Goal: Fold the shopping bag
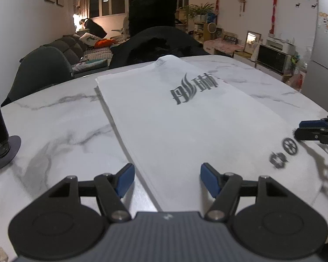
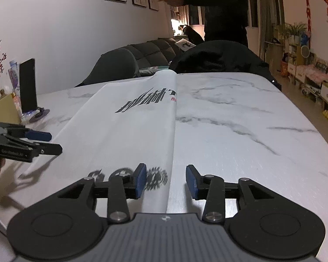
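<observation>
A white shopping bag (image 1: pixel 175 113) with dark printed characters lies flat on the marble table (image 1: pixel 61 131), folded lengthwise into a long strip. My left gripper (image 1: pixel 167 179) hovers open over the bag's near left edge, nothing between its blue pads. In the right wrist view the same bag (image 2: pixel 129 126) runs away from me, its right fold edge near the table's middle. My right gripper (image 2: pixel 166 181) stands open astride that edge at the near end. Each gripper appears in the other's view: the right gripper (image 1: pixel 304 128) at the right, the left gripper (image 2: pixel 46 142) at the left.
A dark phone on a round stand (image 2: pixel 28 87) sits at the table's left, beside a bottle and a tan box (image 2: pixel 4 109). A black jacket (image 2: pixel 218 59) drapes a chair at the far edge. A person in black (image 2: pixel 225 11) stands beyond the table.
</observation>
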The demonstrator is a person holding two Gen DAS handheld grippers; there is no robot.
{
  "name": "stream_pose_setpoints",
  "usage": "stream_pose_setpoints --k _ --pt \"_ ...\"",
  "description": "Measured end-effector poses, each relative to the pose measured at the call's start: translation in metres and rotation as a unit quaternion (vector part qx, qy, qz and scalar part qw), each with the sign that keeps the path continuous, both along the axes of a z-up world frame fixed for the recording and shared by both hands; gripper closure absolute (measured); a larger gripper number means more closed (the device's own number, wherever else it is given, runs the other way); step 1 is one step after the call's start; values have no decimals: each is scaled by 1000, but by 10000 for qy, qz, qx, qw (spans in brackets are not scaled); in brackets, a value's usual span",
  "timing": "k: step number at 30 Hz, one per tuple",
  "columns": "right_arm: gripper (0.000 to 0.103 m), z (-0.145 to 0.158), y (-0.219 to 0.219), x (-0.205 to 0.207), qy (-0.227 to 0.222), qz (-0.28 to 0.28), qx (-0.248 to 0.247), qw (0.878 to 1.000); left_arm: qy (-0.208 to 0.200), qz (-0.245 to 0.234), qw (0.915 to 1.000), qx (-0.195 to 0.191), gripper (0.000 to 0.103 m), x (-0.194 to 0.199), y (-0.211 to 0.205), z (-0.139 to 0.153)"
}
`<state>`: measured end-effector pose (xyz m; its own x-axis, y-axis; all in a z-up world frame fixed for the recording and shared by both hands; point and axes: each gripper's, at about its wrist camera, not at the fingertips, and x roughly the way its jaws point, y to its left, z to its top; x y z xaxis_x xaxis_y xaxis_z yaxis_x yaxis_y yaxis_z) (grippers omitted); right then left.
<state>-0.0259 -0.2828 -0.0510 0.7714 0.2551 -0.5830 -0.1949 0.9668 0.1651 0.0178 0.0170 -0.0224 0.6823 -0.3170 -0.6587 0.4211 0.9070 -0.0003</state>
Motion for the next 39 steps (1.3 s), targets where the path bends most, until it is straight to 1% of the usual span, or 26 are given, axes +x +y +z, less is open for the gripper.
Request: stream_pose_setpoints --k 4,8,18,24,27,28,30,35,39 --pt "57 -4 -2 11 84 -26 103 9999 44 100 9999 -29 38 11 -2 -5" --pt "50 -5 1 15 58 21 68 10000 39 131 9999 -79 38 15 -2 -6" --pt "50 -7 13 17 -53 111 -191 9997 -8 77 9999 -80 37 17 -4 -7" --pt "50 -9 24 20 -115 236 -220 9994 -54 34 9999 -104 38 18 -4 -8" --pt "52 -9 31 20 -157 253 -306 9991 -65 26 9999 -104 38 18 -6 -8" --pt "54 -9 32 20 -153 254 -310 9991 -71 20 9999 -106 38 18 -6 -8" --pt "56 -9 34 20 -135 255 -285 9992 -87 6 9999 -114 38 18 -7 -9" --pt "62 -1 32 20 -139 199 6 9997 -82 -10 9999 -128 39 18 -8 -8" --pt "65 5 32 20 -170 164 204 9995 -58 -13 9999 -142 40 19 -8 -8"
